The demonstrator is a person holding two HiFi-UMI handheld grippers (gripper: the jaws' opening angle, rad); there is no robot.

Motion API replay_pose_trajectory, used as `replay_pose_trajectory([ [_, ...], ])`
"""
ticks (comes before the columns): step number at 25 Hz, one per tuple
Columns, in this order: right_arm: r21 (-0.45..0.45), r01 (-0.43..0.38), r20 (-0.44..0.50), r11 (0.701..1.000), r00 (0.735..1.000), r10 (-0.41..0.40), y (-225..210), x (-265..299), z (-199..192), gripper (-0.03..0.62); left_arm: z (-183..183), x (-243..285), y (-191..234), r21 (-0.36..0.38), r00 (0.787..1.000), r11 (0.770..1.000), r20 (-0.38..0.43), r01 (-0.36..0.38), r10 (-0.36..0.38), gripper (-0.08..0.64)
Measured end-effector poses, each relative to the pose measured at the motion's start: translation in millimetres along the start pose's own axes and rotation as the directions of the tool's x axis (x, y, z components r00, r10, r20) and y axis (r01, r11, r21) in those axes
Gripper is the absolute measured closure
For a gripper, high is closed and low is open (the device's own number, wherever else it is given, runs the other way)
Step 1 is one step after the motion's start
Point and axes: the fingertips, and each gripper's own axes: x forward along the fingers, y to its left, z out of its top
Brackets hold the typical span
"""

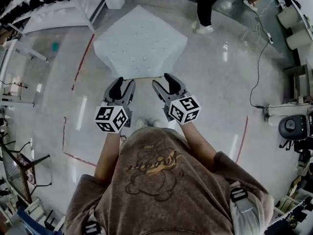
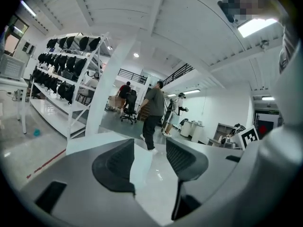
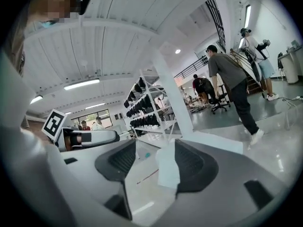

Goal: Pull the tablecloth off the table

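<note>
Two grippers, left point(image 1: 123, 84) and right point(image 1: 163, 82), sit side by side in our hands at the near edge of the pale tablecloth point(image 1: 139, 43), which spreads away from us above the shiny floor point(image 1: 220, 97). Both pairs of jaws stand partly apart. A cloth corner lies in each gap, against the outer jaw, unpinched.

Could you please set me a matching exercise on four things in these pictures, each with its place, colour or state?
Things: 1 tablecloth; 2 left tool; 3 red floor line; 4 person in dark trousers.
Descriptions: A beyond the cloth, to its right; B pale, spread wide; C left of the cloth; D jaws apart, cloth edge between them.
Pairs: 1-B; 2-D; 3-C; 4-A.
</note>
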Motion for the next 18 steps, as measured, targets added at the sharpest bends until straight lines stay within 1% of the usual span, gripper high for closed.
replay_pose_trajectory([
  [1, 0.006, -0.007, -0.004, 1.000, 1.000, 0.007, 0, 1, -1, 0.337, -1, 1, 1, -0.007, 1.000, 1.000, -0.002, 0.007, -0.007, 0.342],
  [3, 0.016, -0.015, -0.016, 1.000, 1.000, 0.015, 0, 4, -4, 0.308, -4, 3, 3, -0.026, 1.000, 1.000, -0.006, 0.015, -0.016, 0.311],
  [6, 0.047, -0.029, -0.027, 0.998, 0.999, 0.030, -4, 9, -10, 0.291, -9, 9, 9, -0.074, 1.000, 0.997, -0.008, 0.019, -0.020, 0.284],
  [9, 0.118, -0.034, -0.025, 0.992, 0.999, 0.037, -13, 15, -16, 0.277, -16, 17, 17, -0.112, 1.000, 0.994, -0.019, 0.016, -0.018, 0.273],
  [11, 0.148, -0.017, -0.038, 0.989, 0.999, 0.023, -21, 19, -23, 0.262, -22, 23, 24, -0.133, 0.999, 0.991, -0.033, 0.006, -0.011, 0.268],
  [15, 0.161, 0.006, -0.093, 0.987, 0.996, 0.009, -33, 31, -47, 0.259, -42, 31, 44, -0.166, 0.998, 0.986, -0.064, -0.019, 0.008, 0.268],
  [18, 0.170, 0.010, -0.114, 0.985, 0.993, 0.010, -44, 41, -62, 0.259, -60, 42, 55, -0.182, 0.996, 0.983, -0.092, -0.033, 0.017, 0.268],
])
